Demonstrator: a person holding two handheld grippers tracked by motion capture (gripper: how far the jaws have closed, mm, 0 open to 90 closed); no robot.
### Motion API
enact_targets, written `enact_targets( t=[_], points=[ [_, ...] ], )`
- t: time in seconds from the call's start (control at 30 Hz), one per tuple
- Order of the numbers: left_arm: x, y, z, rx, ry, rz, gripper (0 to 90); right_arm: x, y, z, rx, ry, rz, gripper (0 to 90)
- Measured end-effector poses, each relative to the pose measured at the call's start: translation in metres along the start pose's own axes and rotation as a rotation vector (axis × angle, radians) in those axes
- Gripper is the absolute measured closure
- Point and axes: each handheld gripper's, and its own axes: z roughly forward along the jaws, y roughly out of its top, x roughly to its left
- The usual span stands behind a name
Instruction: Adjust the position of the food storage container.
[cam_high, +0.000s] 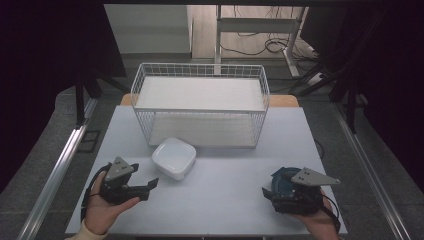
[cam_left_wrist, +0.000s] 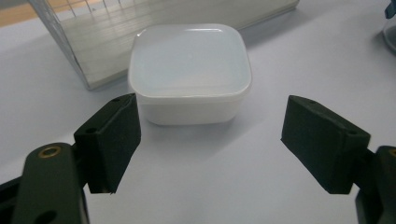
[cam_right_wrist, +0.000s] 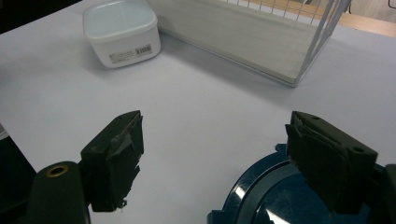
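A white square plastic container (cam_high: 174, 157) sits on the pale table, just in front of the wire rack. In the left gripper view the container (cam_left_wrist: 189, 70) lies a short way beyond my open left gripper (cam_left_wrist: 212, 135), apart from both jaws. That left gripper (cam_high: 148, 188) rests at the table's front left in a hand. My right gripper (cam_high: 268, 193) is at the front right, open, hovering over a dark blue round lid-like object (cam_high: 281, 181). In the right gripper view the blue object (cam_right_wrist: 261, 196) lies under the right jaw of the right gripper (cam_right_wrist: 215, 135), and the container (cam_right_wrist: 122, 31) with its label is far off.
A white wire rack (cam_high: 200, 107) with two shelves stands at the back middle of the table (cam_high: 225, 190); its lower shelf (cam_right_wrist: 243, 37) opens toward me. Dark curtains and metal floor rails flank the table. A desk frame with cables stands behind.
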Motion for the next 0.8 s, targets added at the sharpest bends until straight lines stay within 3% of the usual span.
enact_targets(
  t=[0.37,0.5,0.67,0.77,0.8],
  points=[
    [-0.007,0.003,0.006,0.015,-0.027,0.015,19.5,-0.009,-0.006,-0.002,-0.001,0.008,0.030,22.1],
    [-0.006,0.002,0.006,0.022,-0.037,0.019,19.5,-0.006,0.000,-0.002,-0.008,0.003,0.029,24.6],
    [-0.003,0.007,0.002,0.014,-0.050,0.012,18.9,-0.004,0.007,-0.005,0.026,-0.015,0.023,28.6],
    [-0.001,0.008,-0.002,0.009,-0.061,0.005,18.6,-0.011,0.016,-0.008,0.031,-0.021,0.046,33.3],
    [0.001,0.007,-0.004,0.012,-0.084,-0.020,18.6,-0.020,0.026,-0.011,0.033,-0.036,0.061,35.9]
  ],
)
